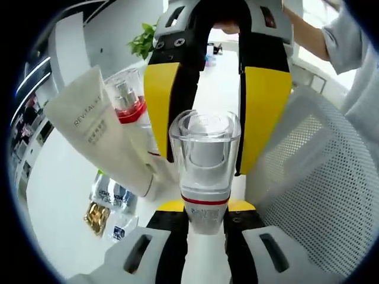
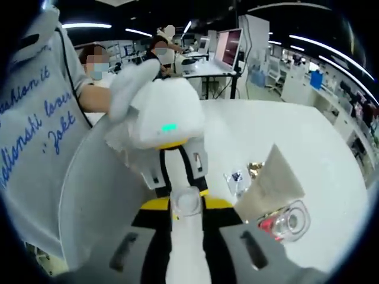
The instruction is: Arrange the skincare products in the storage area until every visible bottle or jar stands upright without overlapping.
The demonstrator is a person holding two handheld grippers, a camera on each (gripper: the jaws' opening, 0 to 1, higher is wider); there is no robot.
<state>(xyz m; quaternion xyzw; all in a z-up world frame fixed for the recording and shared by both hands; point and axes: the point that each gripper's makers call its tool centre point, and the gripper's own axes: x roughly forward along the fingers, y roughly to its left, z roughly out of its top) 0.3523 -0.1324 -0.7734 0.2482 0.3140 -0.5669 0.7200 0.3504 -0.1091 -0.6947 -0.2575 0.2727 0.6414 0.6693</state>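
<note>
Left claw (image 1: 204, 216): its jaws sit tight on either side of the bottle (image 1: 205, 171), just under the red band, so it's gripping it. The bottle has a chunky clear cap, a silver collar and a white body. There's a line of tiny print below the band, but it's too small to read.

The right claw (image 2: 186, 231) faces it from the other side. In its own view the same bottle runs up between its jaws, cap end away from the camera. In the left gripper view its yellow pads flank the cap. I honestly can't tell whether they're pinching it or just sitting beside it.

Just left of the bottle in the left gripper view, a cream tube (image 1: 98, 130) leans over. It's printed "REVITAL" with a line of small characters underneath that I can't make out. A second bottle (image 1: 127, 97) with a clear cap and a red neck rests against the tube.

Further out on the white table (image 1: 65, 195) are a couple of small packets (image 1: 112, 201), one clear with dark print and one gold.

A white mesh basket (image 1: 320, 177) wall curves round the other side.

In the right gripper view there's a grey shirt (image 2: 35, 118) with blue script. I can catch "Joke", and the rest is cut off.
</note>
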